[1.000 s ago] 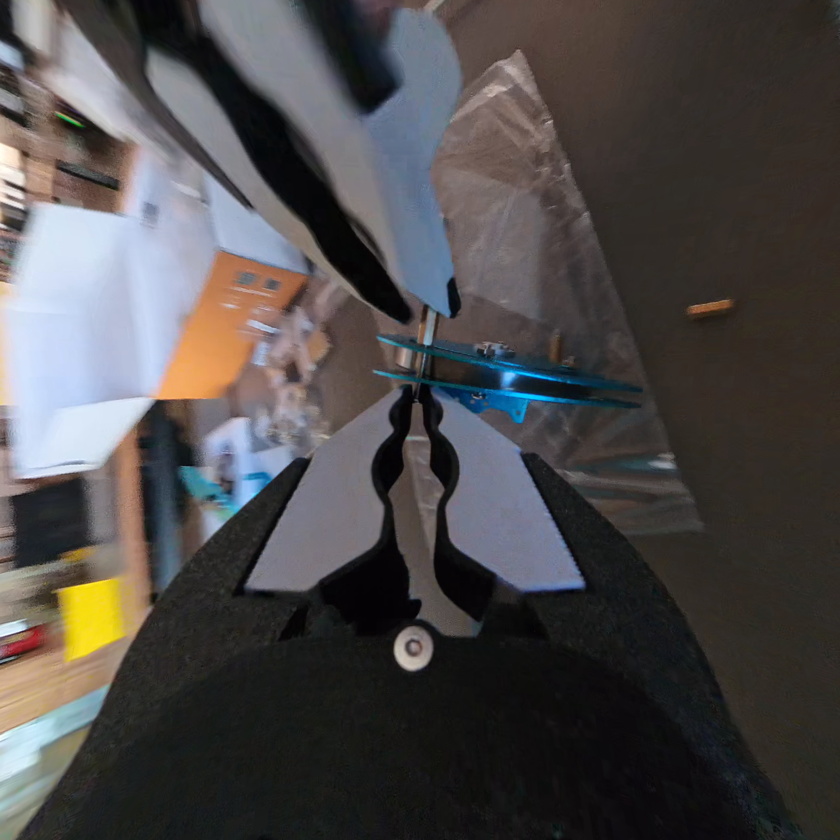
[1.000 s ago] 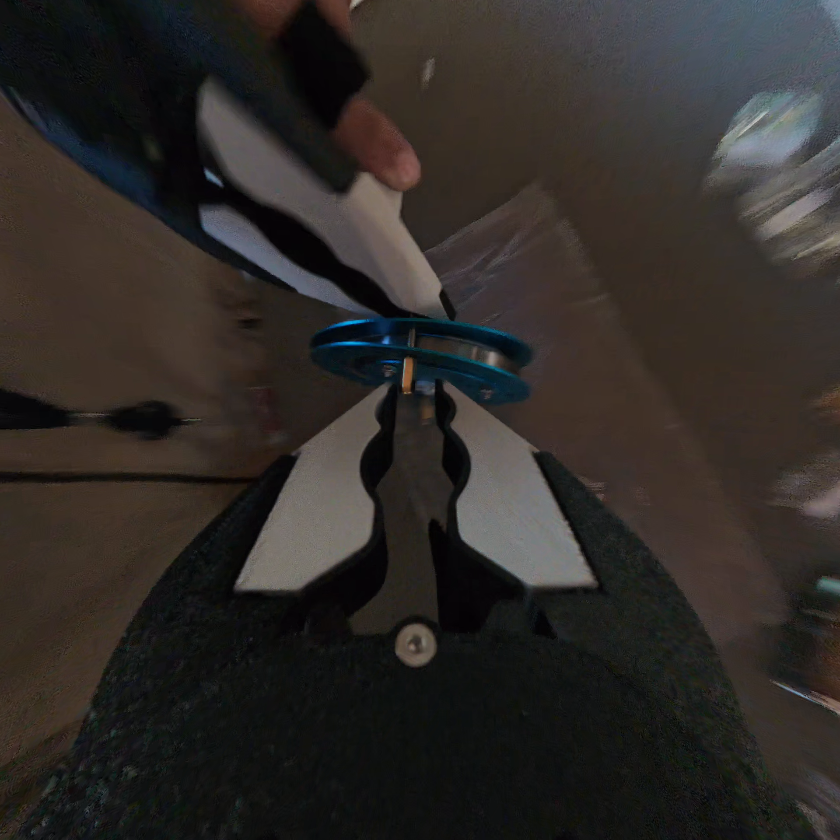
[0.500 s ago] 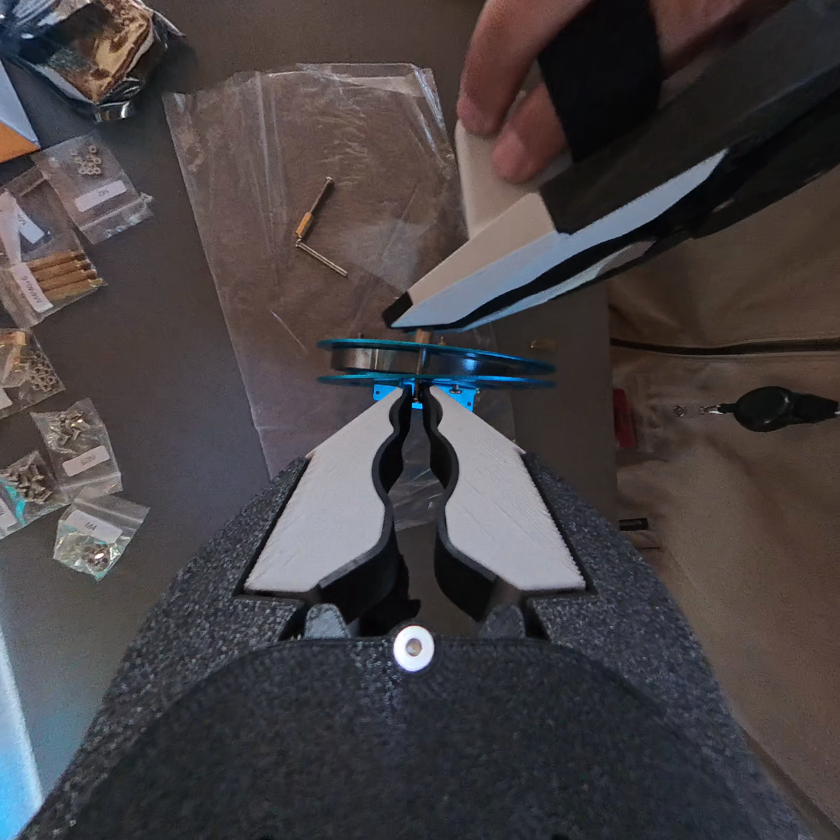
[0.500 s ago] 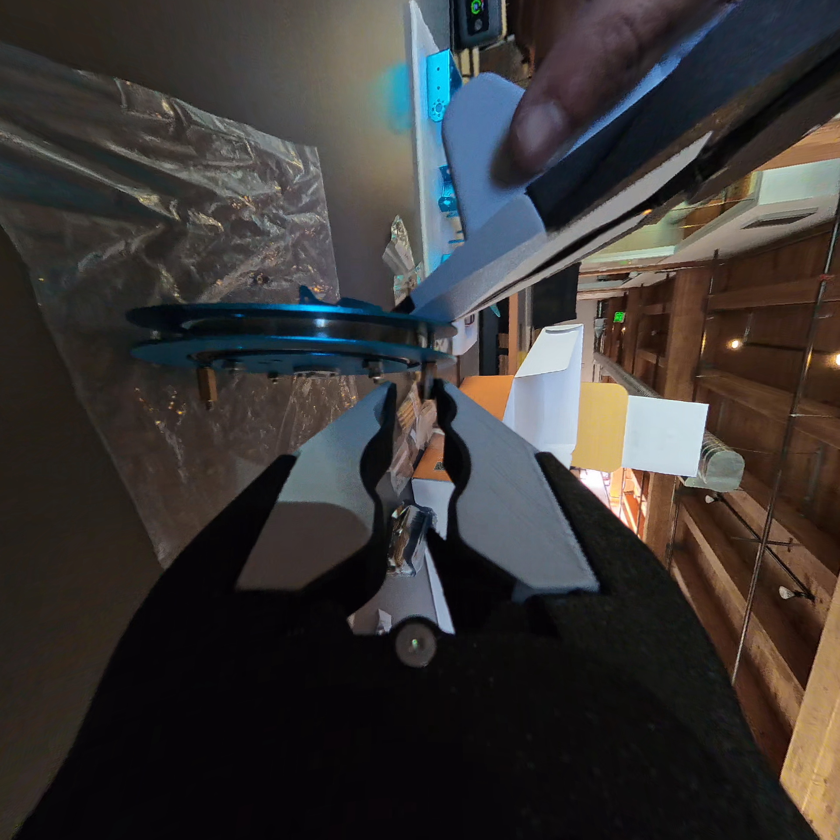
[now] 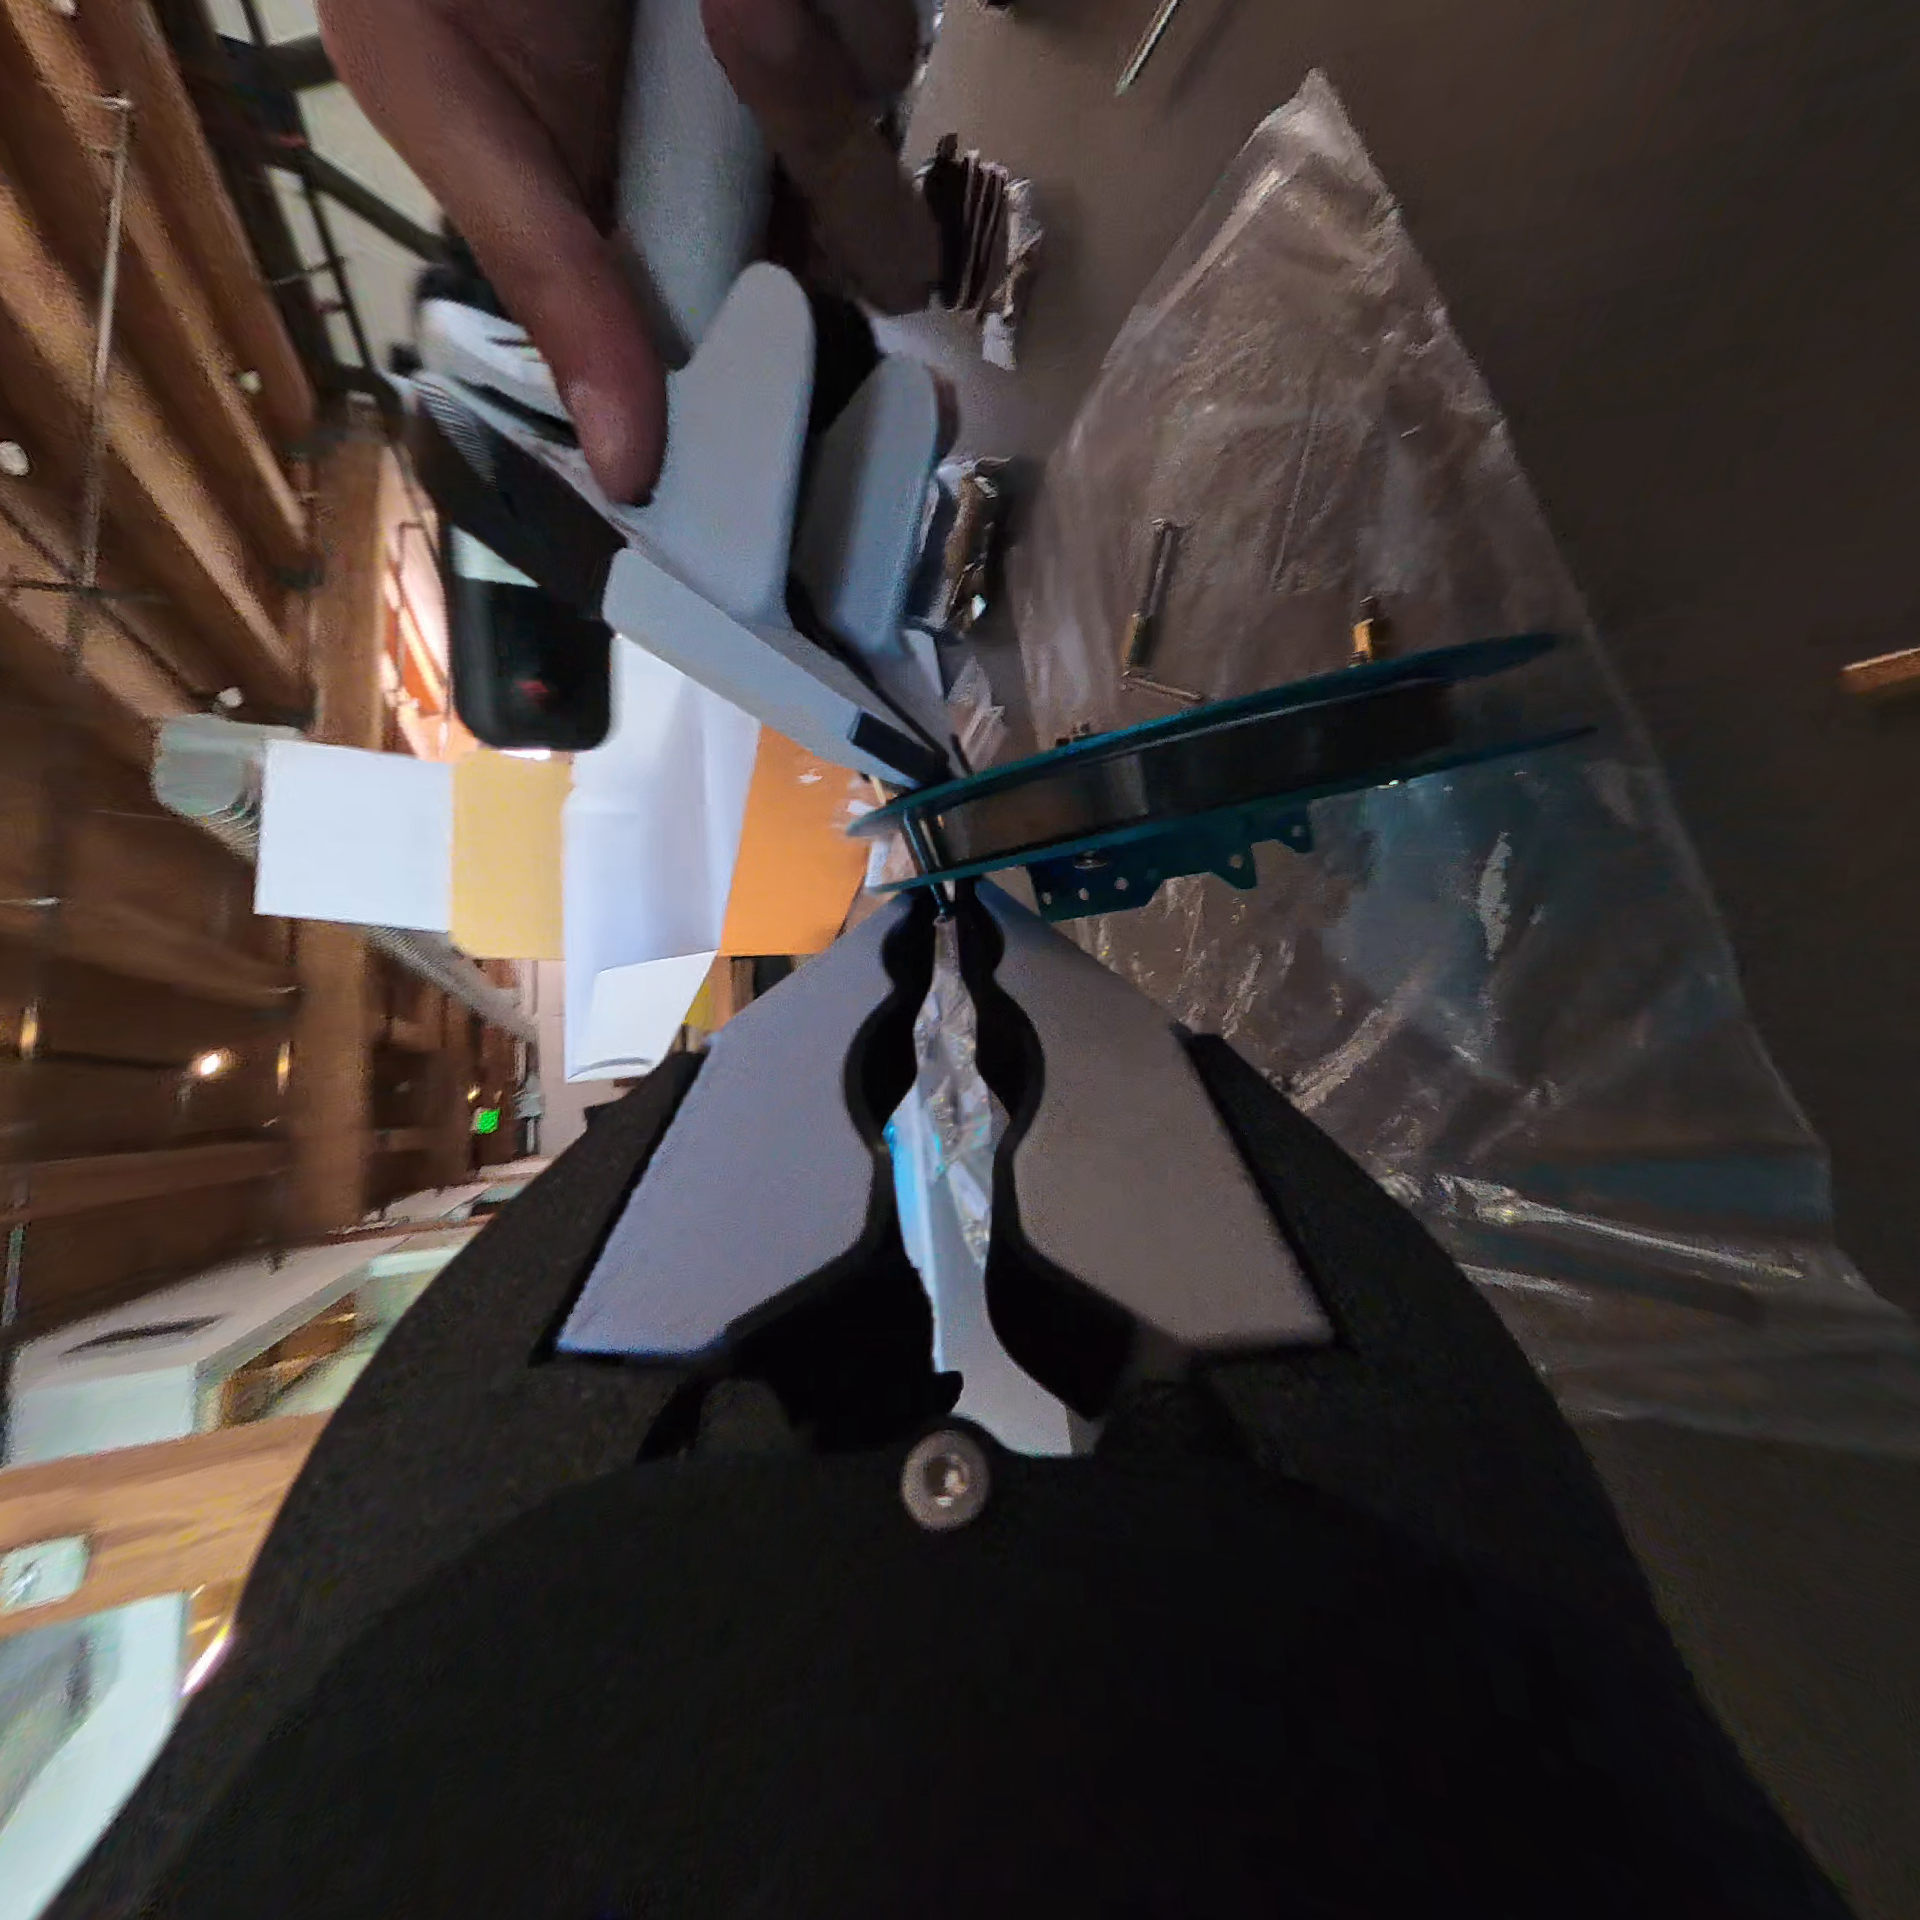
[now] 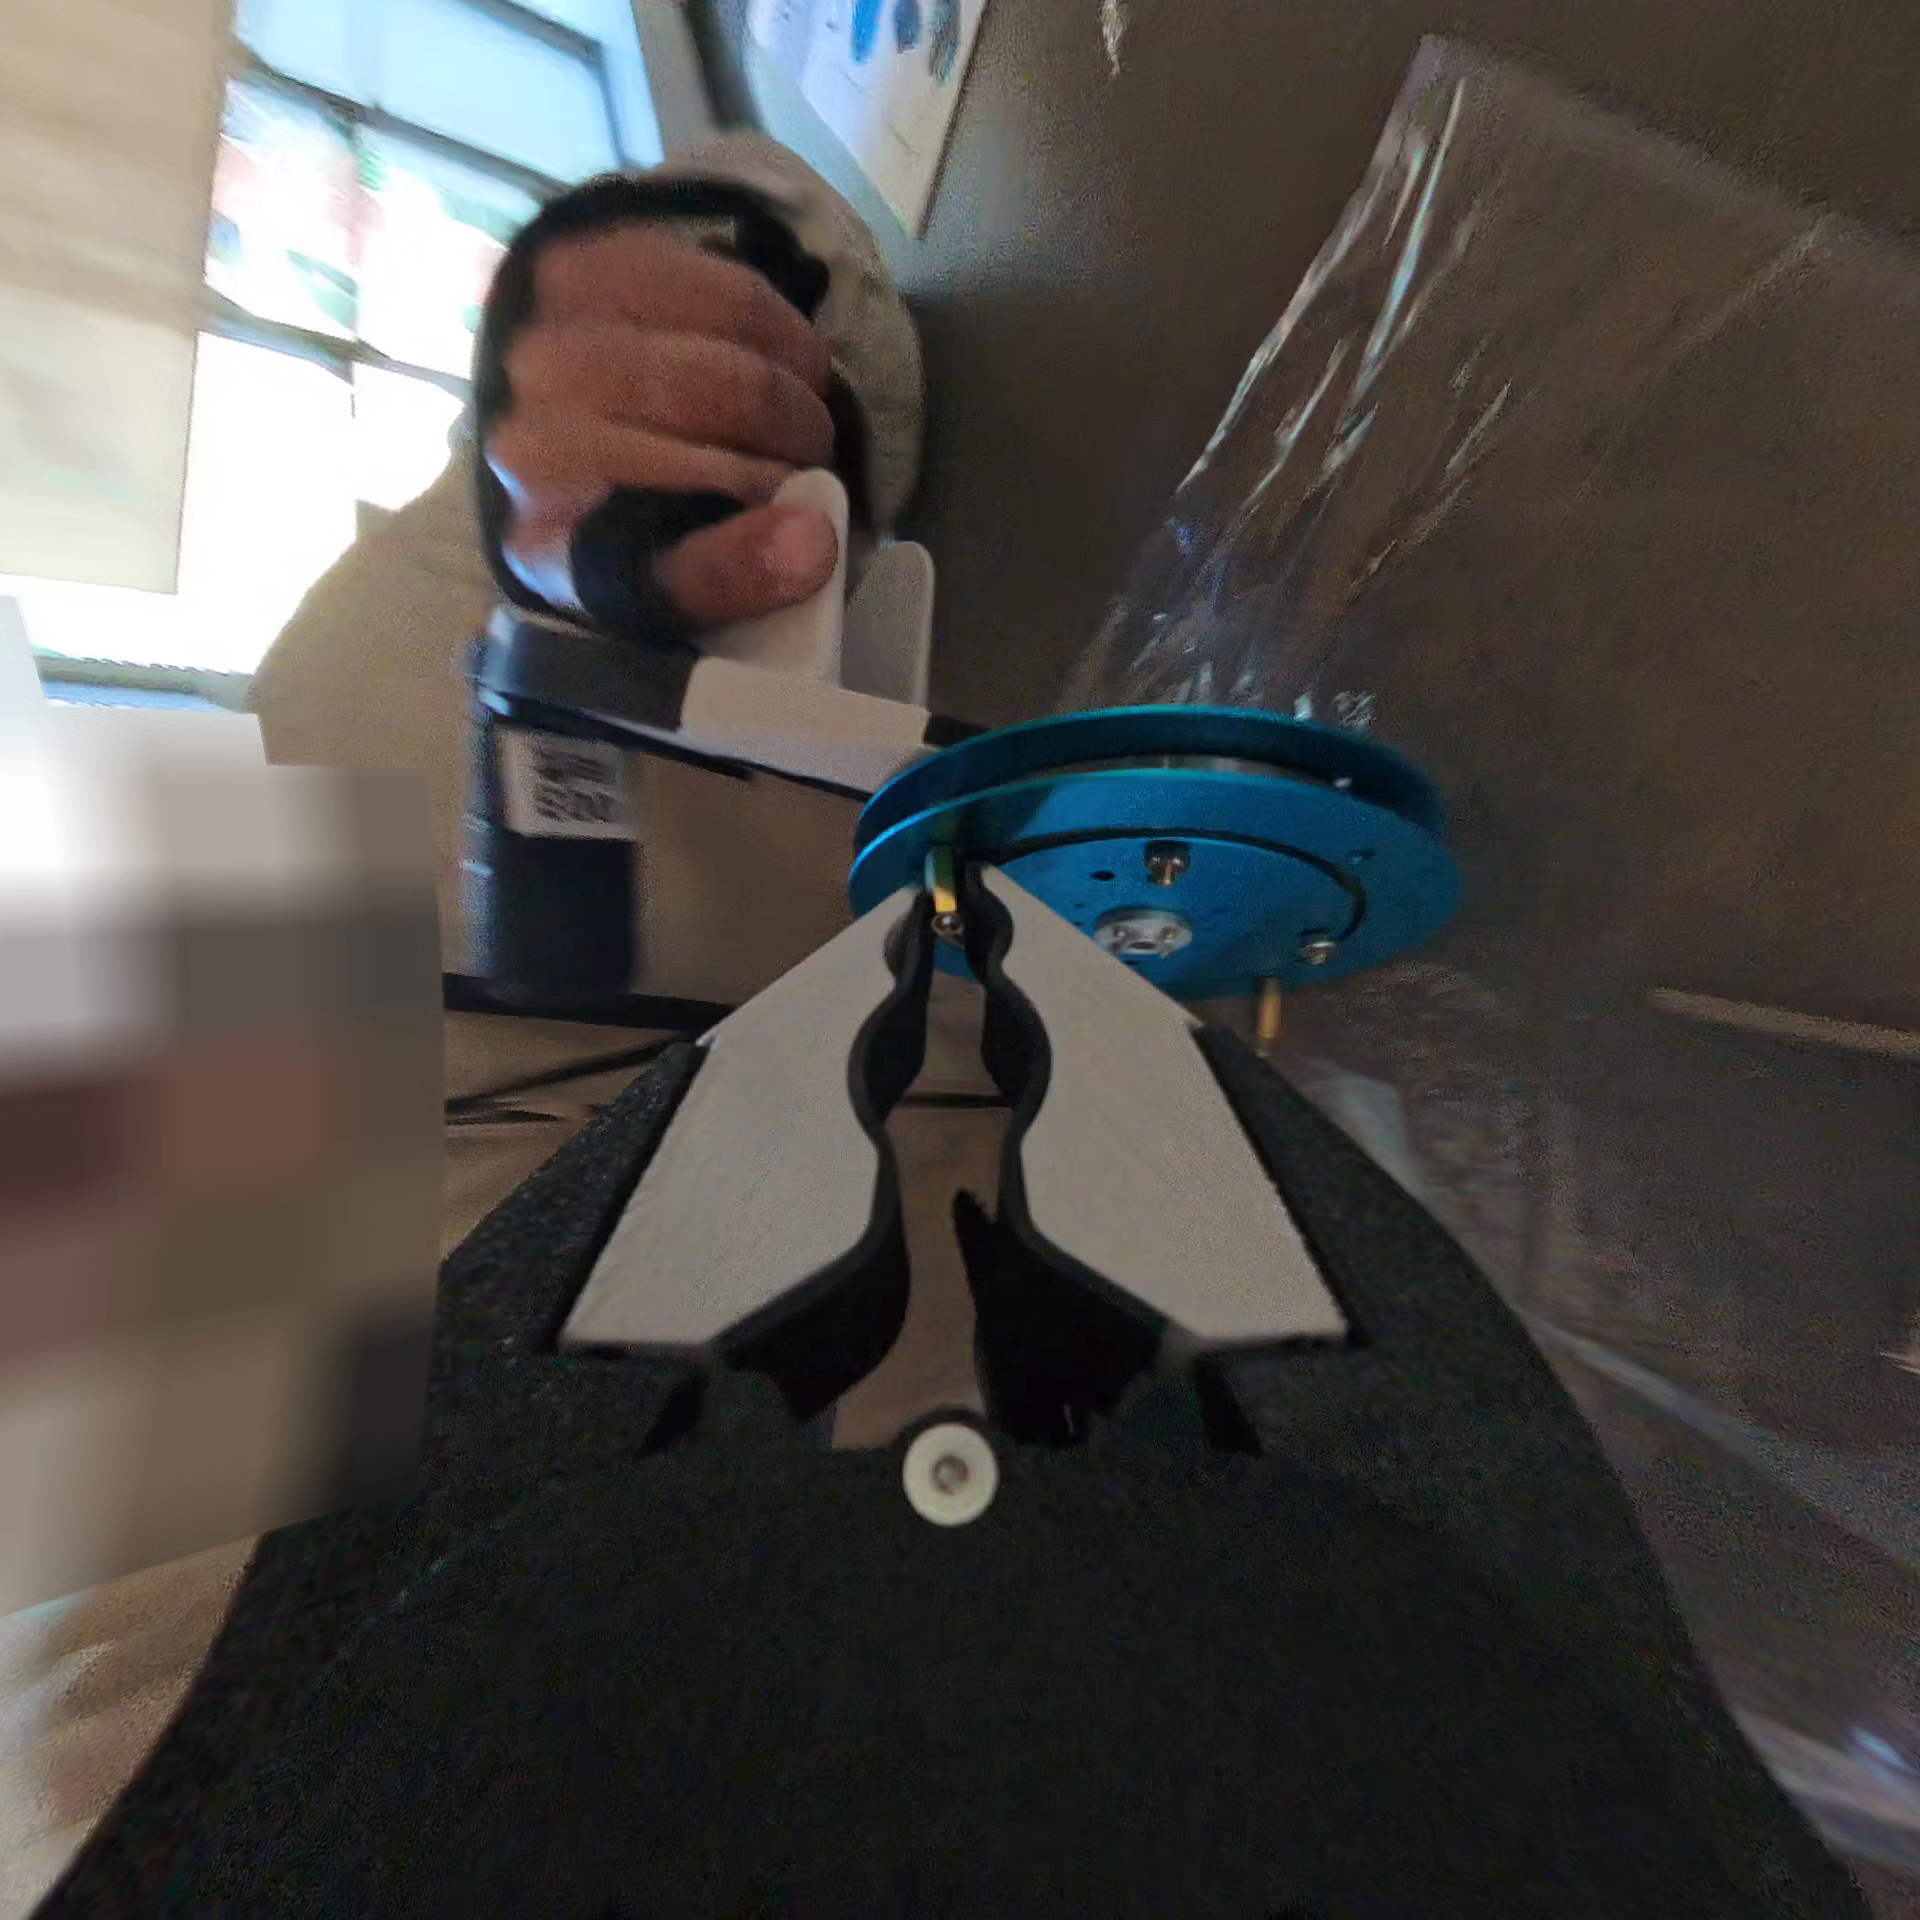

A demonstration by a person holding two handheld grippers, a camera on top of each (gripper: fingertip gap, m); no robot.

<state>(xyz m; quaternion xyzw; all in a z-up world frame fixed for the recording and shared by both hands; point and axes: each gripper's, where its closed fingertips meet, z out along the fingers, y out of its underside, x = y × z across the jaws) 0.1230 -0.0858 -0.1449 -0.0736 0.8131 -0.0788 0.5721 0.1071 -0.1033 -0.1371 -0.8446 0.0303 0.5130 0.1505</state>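
Two blue discs (image 5: 1226, 774) stacked a little apart, with a dark ring between them, hang in the air in the left wrist view, tilted. The left hand-held gripper (image 5: 951, 914) has its tips drawn close on a thin post at the discs' near edge, pinching it. From above, the right hand-held gripper (image 5: 925, 769) meets the same edge, a hand (image 5: 540, 208) wrapped on its handle. Behind the discs lies a clear plastic sheet (image 5: 1455, 935) on a dark brown surface (image 5: 1714, 312), with small brass standoffs (image 5: 1143, 603) on the sheet. Off to the left the room runs away sideways: wooden beams (image 5: 156, 364), a white and orange open box (image 5: 468, 842), a pale counter (image 5: 156, 1351).

In the right wrist view the right hand-held gripper (image 6: 951, 904) is closed on a short brass post (image 6: 943, 883) at the rim of the blue discs (image 6: 1153, 852), whose underside shows screws and a central hub. The left hand-held gripper (image 6: 883, 758) reaches the discs' far edge, seemingly gripping it, though blur makes the contact hard to read. A hand (image 6: 665, 436) in a pale sleeve holds it. The plastic sheet (image 6: 1455, 520) and brown surface (image 6: 1714, 727) fill the right; bright windows (image 6: 312, 260) stand at the left.
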